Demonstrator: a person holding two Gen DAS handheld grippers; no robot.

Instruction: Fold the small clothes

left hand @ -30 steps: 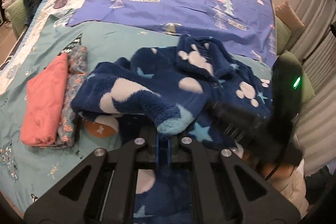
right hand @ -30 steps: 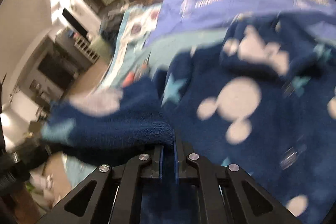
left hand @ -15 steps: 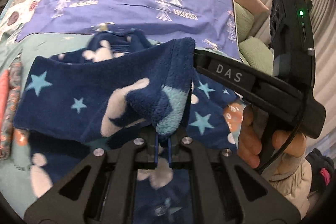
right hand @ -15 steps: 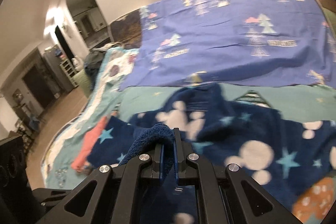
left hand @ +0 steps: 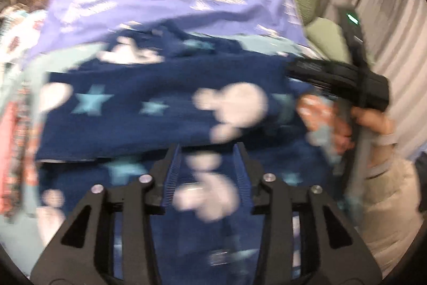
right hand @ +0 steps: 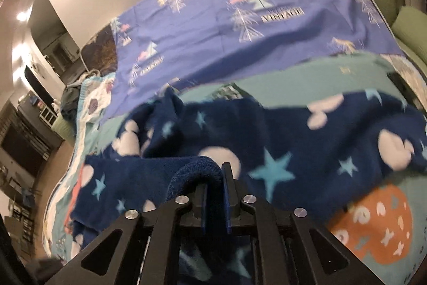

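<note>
The dark navy fleece garment with pale stars and white mouse-head shapes lies spread across the teal printed bed cover, below the purple tree-patterned sheet, and one part of it is folded across the rest, so a fold looks just laid. The left gripper has its jaws standing apart with nothing pinched between them; only the fleece lying beneath shows in the gap, which suits a release once the cloth is down. The jaws have just been opening: half a second ago they were closed on a fleece edge with a light blue cuff, and that edge is now free of them. The right gripper has also just begun to part its jaws, but a thick rolled edge of fleece sits in the narrow gap and drapes over the left finger, so it looks to be holding the cloth, probably to keep that side in place while the other is let go. Compared with a second ago, when the garment hung bunched and lifted, it now lies flatter and wider. A hand holding the right tool shows at the right of the left view. Folded pink and patterned clothes sit stacked at the left edge.
</note>
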